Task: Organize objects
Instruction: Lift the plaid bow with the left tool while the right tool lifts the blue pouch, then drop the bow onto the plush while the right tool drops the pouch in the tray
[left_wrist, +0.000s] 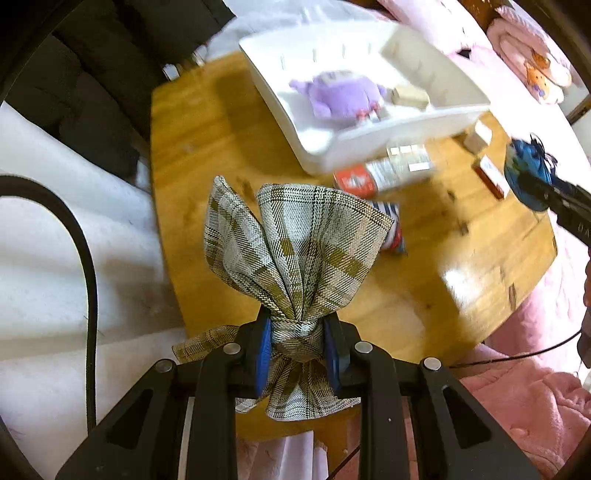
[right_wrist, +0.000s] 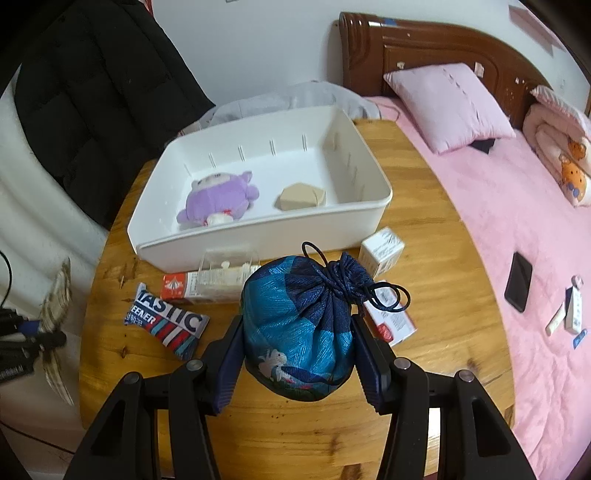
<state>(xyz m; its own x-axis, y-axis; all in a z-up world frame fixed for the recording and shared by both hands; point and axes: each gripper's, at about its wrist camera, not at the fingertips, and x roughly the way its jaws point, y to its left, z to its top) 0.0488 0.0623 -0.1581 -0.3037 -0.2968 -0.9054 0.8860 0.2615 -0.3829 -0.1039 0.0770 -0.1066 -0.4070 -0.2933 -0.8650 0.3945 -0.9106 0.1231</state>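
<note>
One white bin (right_wrist: 369, 212), one plush (right_wrist: 218, 197), one blue pouch (right_wrist: 299, 332), one plaid cloth (left_wrist: 295, 251).

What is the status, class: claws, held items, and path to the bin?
Left claw shut on plaid cloth. Right claw shut on blue pouch. White bin ahead; boxes and packets before it.

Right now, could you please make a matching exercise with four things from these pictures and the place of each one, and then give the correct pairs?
Things:
1. purple plush toy
2. blue drawstring pouch
3. plaid cloth
4. black phone

Places:
A. on the pink bedspread
B. inside the white bin
C. between the jaws of the left gripper
D. between the jaws of the right gripper

Pairs: 1-B, 2-D, 3-C, 4-A
</note>
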